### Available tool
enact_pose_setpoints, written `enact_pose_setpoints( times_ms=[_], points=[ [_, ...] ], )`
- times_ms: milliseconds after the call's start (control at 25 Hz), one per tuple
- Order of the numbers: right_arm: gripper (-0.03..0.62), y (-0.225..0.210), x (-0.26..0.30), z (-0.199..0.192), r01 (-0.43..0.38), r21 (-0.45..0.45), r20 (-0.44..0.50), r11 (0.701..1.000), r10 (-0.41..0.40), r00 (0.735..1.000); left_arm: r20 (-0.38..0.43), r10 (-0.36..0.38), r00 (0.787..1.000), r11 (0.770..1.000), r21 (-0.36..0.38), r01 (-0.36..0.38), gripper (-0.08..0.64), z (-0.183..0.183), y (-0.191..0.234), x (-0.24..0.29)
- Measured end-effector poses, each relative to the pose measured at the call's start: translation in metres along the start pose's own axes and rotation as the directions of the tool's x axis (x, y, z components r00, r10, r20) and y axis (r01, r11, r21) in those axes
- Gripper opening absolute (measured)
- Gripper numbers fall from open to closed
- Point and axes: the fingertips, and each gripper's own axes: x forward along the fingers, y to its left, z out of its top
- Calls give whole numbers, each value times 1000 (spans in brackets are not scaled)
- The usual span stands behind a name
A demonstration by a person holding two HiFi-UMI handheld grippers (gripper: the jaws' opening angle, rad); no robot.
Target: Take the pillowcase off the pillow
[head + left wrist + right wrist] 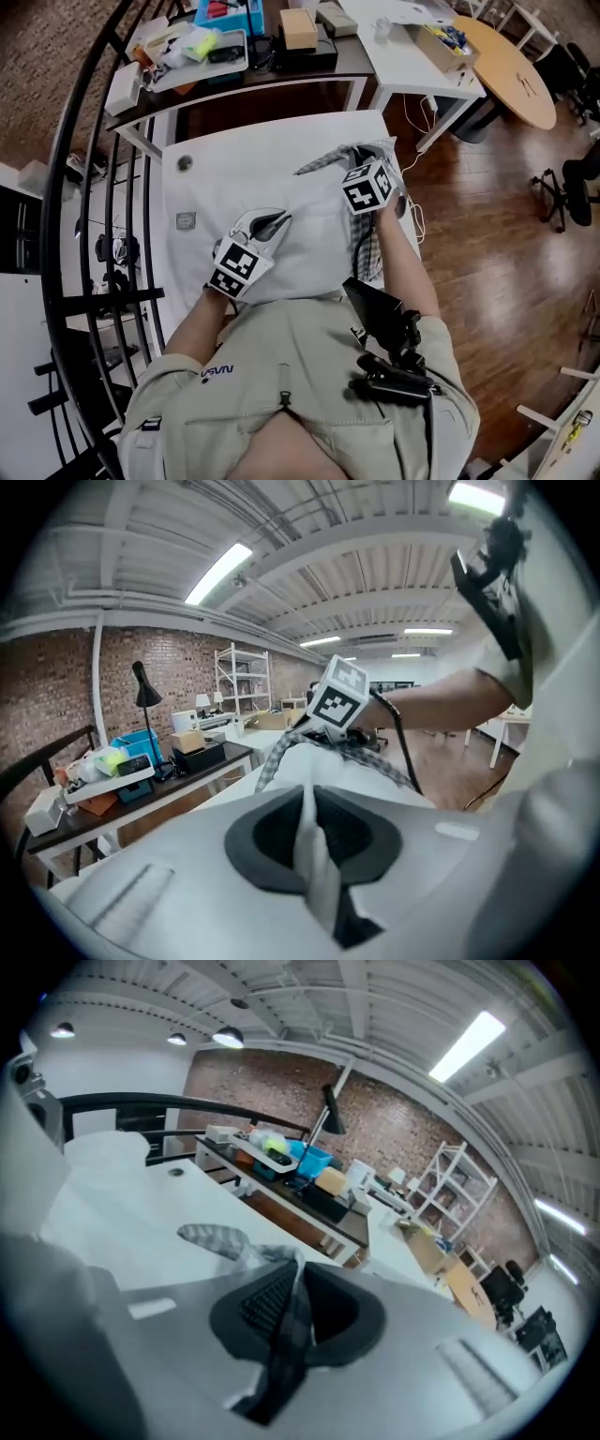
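A white pillow point(314, 234) lies on the white table point(216, 155) in front of me. A grey checked pillowcase point(330, 159) is bunched at its far right end and runs down its right side. My left gripper point(270, 223) sits on the pillow's near left part, shut on a fold of white pillow fabric point(317, 860). My right gripper point(356, 157) is at the far right end, shut on a strip of the checked pillowcase point(286, 1330), which trails ahead of the jaws point(214, 1238). From the left gripper view, the right gripper's marker cube point(336, 694) shows above the checked cloth point(281, 752).
A dark desk point(281, 70) crowded with boxes and trays stands behind the table. A white desk point(412, 52) and a round wooden table point(514, 66) stand at the back right. A black railing point(89, 187) curves along the left. Wood floor and an office chair point(577, 187) lie to the right.
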Motion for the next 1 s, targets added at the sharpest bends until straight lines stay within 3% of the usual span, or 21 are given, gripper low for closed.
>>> enact_pose_setpoints(
  times_ms=[200, 360, 720, 880, 1000],
  points=[
    [20, -40, -7, -25, 110, 137, -40, 985, -105, 994, 87, -2, 996, 987, -160, 16, 26, 4, 7, -27],
    [18, -53, -1, -51, 176, 203, -88, 963, -161, 983, 91, 1, 996, 986, -165, 14, 25, 3, 9, -31],
    [18, -74, 19, -115, 258, 284, -213, 923, -202, 956, 76, 37, 996, 983, -181, -22, 25, -6, 21, -21],
    [35, -70, 13, -143, 227, 400, -189, 888, -163, 968, 86, 99, 991, 982, -169, -84, 60, -9, 41, -9],
    [104, -61, -19, -132, 173, 491, -51, 854, -170, 984, 114, 121, 986, 986, -127, -106, 114, 3, 48, -9]
  ],
)
